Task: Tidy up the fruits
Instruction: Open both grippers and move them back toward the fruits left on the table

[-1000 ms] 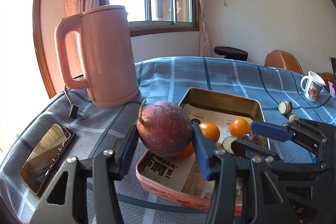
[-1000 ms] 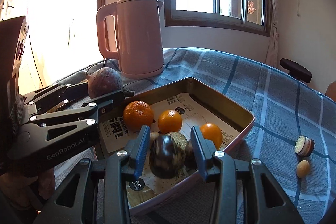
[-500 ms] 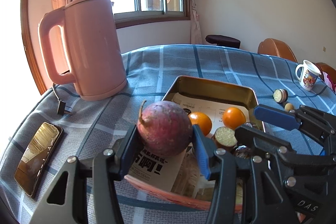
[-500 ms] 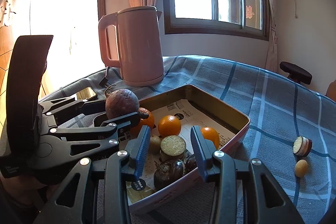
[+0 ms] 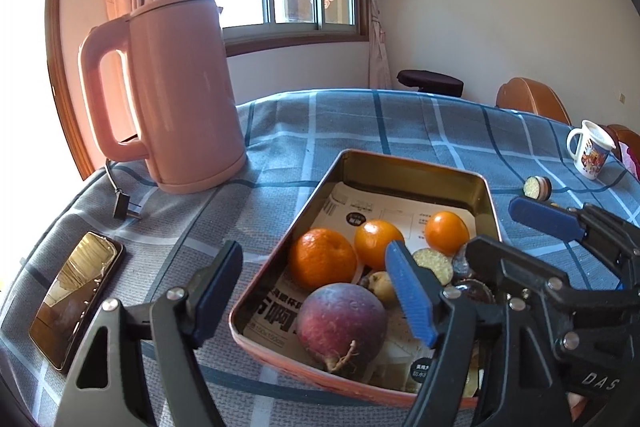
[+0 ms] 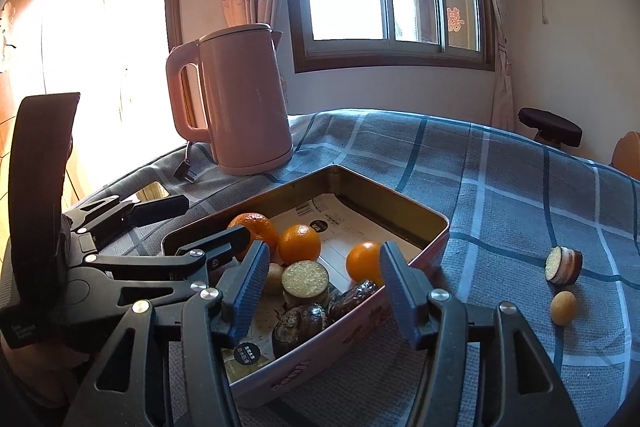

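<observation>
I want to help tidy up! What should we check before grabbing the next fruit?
1. Left gripper empty: ok, its jaws have just been opening and the purple fruit lies in the tin.
2. Right gripper empty: ok, jaws have just been opening, pads touching nothing.
3. Fruit left outside: not ok, a cut piece and a small yellow fruit sit on the tablecloth.
4. Room in tin: ok, far end bare.
5. Path to them clear: ok.
</observation>
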